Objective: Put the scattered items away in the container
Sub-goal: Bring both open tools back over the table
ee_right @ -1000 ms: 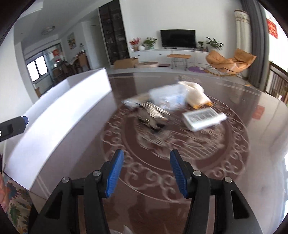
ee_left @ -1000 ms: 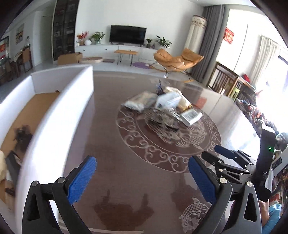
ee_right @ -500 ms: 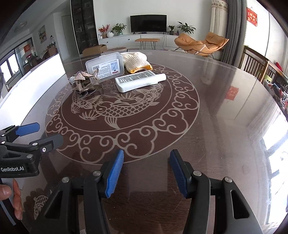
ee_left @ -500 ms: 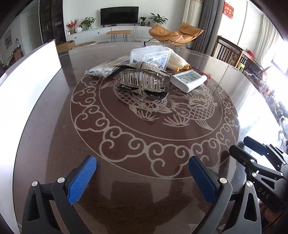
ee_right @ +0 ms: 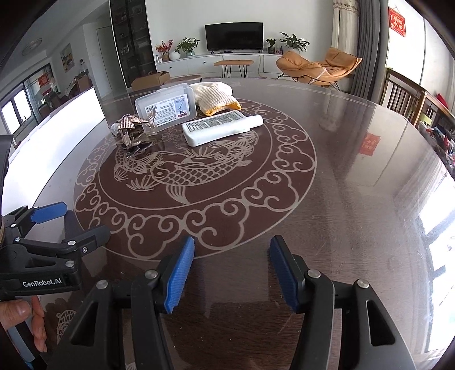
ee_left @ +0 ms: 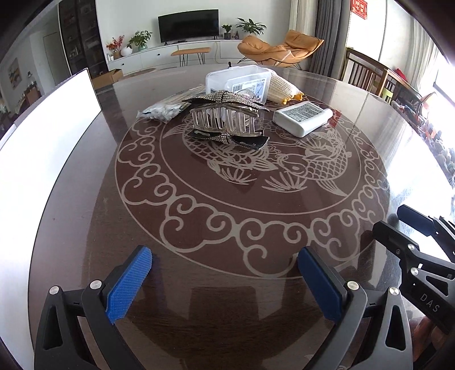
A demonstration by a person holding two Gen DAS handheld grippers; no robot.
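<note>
A rhinestone hair claw (ee_left: 226,118) (ee_right: 132,129) lies in the middle of the table. Around it are a bag of cotton swabs (ee_left: 165,109), a clear plastic box (ee_left: 237,82) (ee_right: 166,106), a cream knitted pouch (ee_left: 283,88) (ee_right: 216,96) and a white flat pack (ee_left: 301,116) (ee_right: 221,128). The white container (ee_left: 42,148) (ee_right: 54,128) stands along the table's left side. My left gripper (ee_left: 224,281) (ee_right: 59,224) is open and empty near the front edge. My right gripper (ee_right: 231,274) (ee_left: 409,227) is open and empty beside it.
The round dark table (ee_left: 227,227) has a glossy top with a carp pattern. Wooden chairs (ee_left: 366,74) stand at its far right. A living room with a TV (ee_left: 189,25) and an orange lounge chair (ee_left: 281,49) lies beyond.
Both grippers have swung away from the white container to face the items, then steadied. Both stay open and empty.
</note>
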